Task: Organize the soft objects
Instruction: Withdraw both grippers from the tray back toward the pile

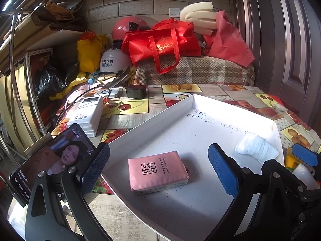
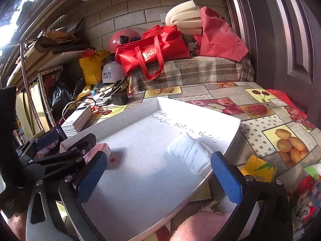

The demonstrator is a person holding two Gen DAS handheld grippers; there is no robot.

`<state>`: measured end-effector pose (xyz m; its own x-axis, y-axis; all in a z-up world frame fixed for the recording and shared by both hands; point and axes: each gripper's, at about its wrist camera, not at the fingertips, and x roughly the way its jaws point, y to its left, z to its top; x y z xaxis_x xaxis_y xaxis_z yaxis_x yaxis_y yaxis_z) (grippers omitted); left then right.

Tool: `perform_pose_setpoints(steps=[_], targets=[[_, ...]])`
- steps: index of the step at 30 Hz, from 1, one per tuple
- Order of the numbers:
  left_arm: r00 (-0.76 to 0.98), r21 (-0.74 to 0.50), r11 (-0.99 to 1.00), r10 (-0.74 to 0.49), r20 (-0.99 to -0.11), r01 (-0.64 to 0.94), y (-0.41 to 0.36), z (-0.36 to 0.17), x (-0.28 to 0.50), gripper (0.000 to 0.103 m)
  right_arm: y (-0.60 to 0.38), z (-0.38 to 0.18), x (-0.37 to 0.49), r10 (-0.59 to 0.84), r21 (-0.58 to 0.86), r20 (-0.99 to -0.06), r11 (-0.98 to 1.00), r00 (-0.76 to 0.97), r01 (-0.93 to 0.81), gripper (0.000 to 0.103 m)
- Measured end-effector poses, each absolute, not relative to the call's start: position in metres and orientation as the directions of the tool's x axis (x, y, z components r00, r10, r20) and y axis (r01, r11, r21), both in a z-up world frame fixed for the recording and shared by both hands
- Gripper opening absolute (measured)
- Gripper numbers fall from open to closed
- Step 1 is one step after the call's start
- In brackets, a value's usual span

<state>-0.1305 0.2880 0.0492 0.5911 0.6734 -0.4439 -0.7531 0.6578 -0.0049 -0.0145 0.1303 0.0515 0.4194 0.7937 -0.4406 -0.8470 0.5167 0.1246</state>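
Observation:
A white tray (image 1: 180, 104) lies on the fruit-patterned table. In it rests a pink tissue pack (image 1: 157, 172). My left gripper (image 1: 158, 148) is open, its pads wide on either side of the pack without touching it. A white rolled cloth (image 1: 256, 147) lies near the tray's right rim. In the right wrist view my right gripper (image 2: 158, 156) is open over the tray (image 2: 140, 180). The rolled cloth (image 2: 190, 154) sits between its fingers, close to the right pad and not gripped. The pink pack (image 2: 100, 148) is mostly hidden behind the left gripper.
A phone (image 1: 56, 160) with a lit screen, a white box (image 1: 88, 116) and a black charger (image 1: 136, 91) lie left of the tray. Red bags (image 1: 160, 44), helmets and foam are piled at the back. A yellow packet (image 2: 258, 168) and a pink fluffy item (image 2: 200, 227) lie near the tray's right side.

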Motion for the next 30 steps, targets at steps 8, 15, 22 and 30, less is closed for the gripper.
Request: perform_pose_setpoints(steps=[8,15,22,30], targets=[[0.594,-0.005,0.655,0.682,-0.427,-0.755,0.286,0.051,-0.133,0.099,0.127,0.053,-0.018,0.802,0.109,-0.414,0.512,0.43,-0.852,0.103],[0.603,-0.033,0.644,0.695,-0.391,-0.764,0.284,0.054,-0.141,0.099,0.117,0.057,-0.03,0.807,0.077,-0.357,0.527,0.47,-0.846,0.103],[0.596,-0.015,0.631,0.723,-0.35,-0.775,0.274,0.055,-0.147,0.1,0.105,0.059,-0.049,0.822,0.043,-0.33,0.503,0.463,-0.863,0.103],[0.584,-0.021,0.617,0.734,-0.347,-0.787,0.269,0.055,-0.153,0.1,0.098,0.058,-0.058,0.829,0.034,-0.319,0.494,0.459,-0.869,0.103]])
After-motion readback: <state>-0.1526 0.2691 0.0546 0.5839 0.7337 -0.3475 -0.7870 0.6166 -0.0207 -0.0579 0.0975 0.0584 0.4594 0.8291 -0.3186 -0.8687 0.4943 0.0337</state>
